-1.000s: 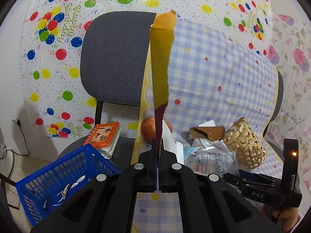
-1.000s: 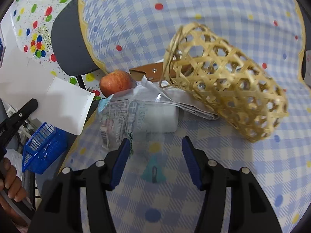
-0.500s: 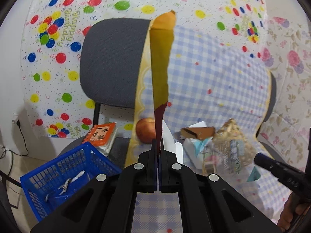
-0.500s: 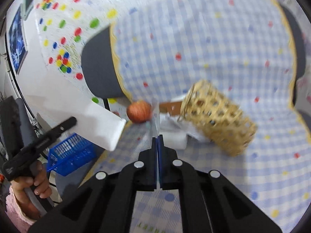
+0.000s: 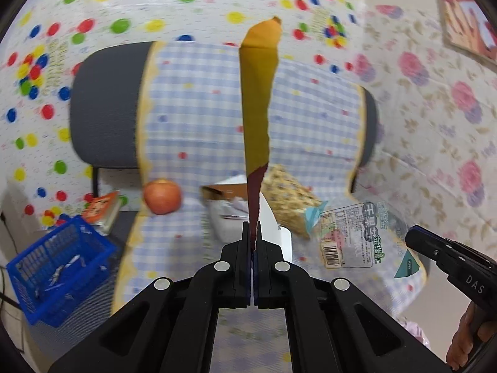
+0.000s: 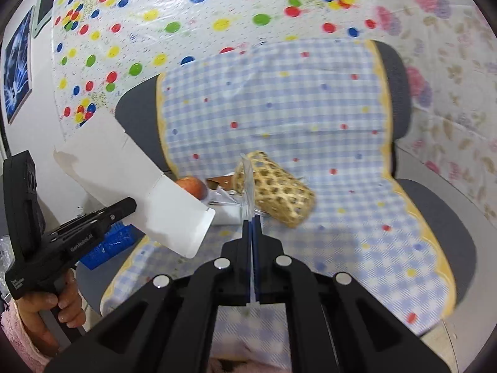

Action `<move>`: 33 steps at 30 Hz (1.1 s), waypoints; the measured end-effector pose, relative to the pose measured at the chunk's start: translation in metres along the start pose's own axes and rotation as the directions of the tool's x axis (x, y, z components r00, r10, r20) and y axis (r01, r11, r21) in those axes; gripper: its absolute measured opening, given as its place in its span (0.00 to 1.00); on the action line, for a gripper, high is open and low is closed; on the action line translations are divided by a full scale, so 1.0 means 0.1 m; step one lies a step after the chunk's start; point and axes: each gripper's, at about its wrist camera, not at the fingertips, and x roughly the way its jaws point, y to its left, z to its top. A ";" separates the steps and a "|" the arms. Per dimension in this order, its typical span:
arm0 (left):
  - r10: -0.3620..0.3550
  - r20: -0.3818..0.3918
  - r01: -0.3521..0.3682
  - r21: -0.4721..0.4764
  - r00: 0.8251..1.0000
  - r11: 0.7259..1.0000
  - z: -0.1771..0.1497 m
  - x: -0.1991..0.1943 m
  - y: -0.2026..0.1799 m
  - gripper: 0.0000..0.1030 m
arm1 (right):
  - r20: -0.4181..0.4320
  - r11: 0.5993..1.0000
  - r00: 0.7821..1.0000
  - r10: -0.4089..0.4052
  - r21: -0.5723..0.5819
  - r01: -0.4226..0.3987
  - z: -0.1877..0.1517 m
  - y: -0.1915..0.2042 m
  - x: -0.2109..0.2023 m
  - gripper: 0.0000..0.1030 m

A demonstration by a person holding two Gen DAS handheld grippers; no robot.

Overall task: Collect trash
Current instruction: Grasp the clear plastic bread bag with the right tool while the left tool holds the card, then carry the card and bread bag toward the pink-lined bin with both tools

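My left gripper is shut on a flattened cardboard box, seen edge-on as a yellow strip; its white face shows in the right wrist view. My right gripper is shut on a clear plastic wrapper, held edge-on above the seat. In the left wrist view the wrapper hangs from the right gripper, printed with green text and a barcode. Both pieces are held in the air above the checked cloth.
A woven bamboo basket lies on its side on the seat, next to an apple, a brown case and white paper. A blue plastic basket and a book sit on another chair at the left.
My right gripper shut on the plastic wrapper and lifted it off the seat, back and up. My left gripper kept hold of the cardboard and turned rightward.
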 end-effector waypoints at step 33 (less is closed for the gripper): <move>-0.485 -0.265 0.548 0.287 0.833 0.786 -1.10 -0.07 -2.40 0.01 | -0.094 0.796 0.840 -0.535 0.278 0.538 -1.47 -1.24 -2.09 0.02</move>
